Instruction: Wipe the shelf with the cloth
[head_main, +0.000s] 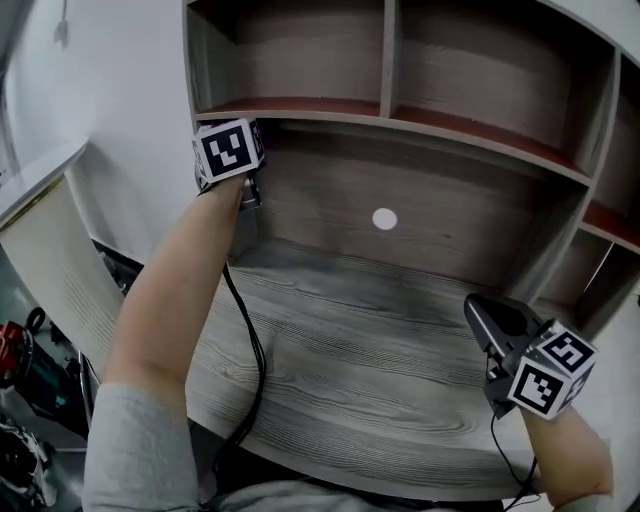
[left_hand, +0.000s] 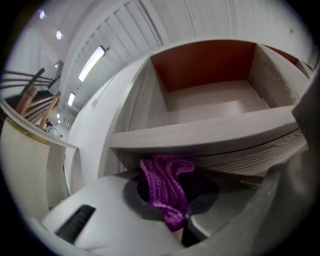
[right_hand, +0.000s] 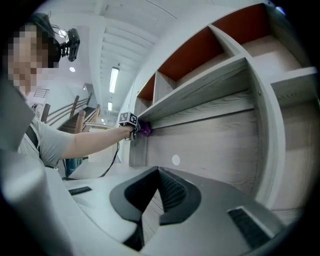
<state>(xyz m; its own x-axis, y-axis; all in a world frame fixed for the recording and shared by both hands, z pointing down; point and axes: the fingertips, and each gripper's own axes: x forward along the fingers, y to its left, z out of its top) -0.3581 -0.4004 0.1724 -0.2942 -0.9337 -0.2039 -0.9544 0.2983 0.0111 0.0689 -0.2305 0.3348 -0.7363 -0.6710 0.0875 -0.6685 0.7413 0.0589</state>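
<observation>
A purple knitted cloth (left_hand: 167, 187) is bunched between the jaws of my left gripper (left_hand: 172, 197), which is shut on it. The cloth sits just under the front edge of the grey wood shelf board (left_hand: 200, 135). In the head view the left gripper (head_main: 238, 165) is raised to the shelf's (head_main: 420, 122) left end, and the cloth is hidden behind its marker cube. The right gripper view shows the cloth (right_hand: 145, 129) touching the shelf's underside at the left corner. My right gripper (head_main: 482, 316) hovers low over the desk at the right, shut and holding nothing (right_hand: 158, 174).
A wood-grain desk top (head_main: 380, 340) runs below the shelf, with a white round disc (head_main: 384, 219) on the back panel. Upper compartments are split by a divider (head_main: 391, 50). A black cable (head_main: 250, 345) hangs from the left gripper. Clutter lies on the floor at the left (head_main: 15, 360).
</observation>
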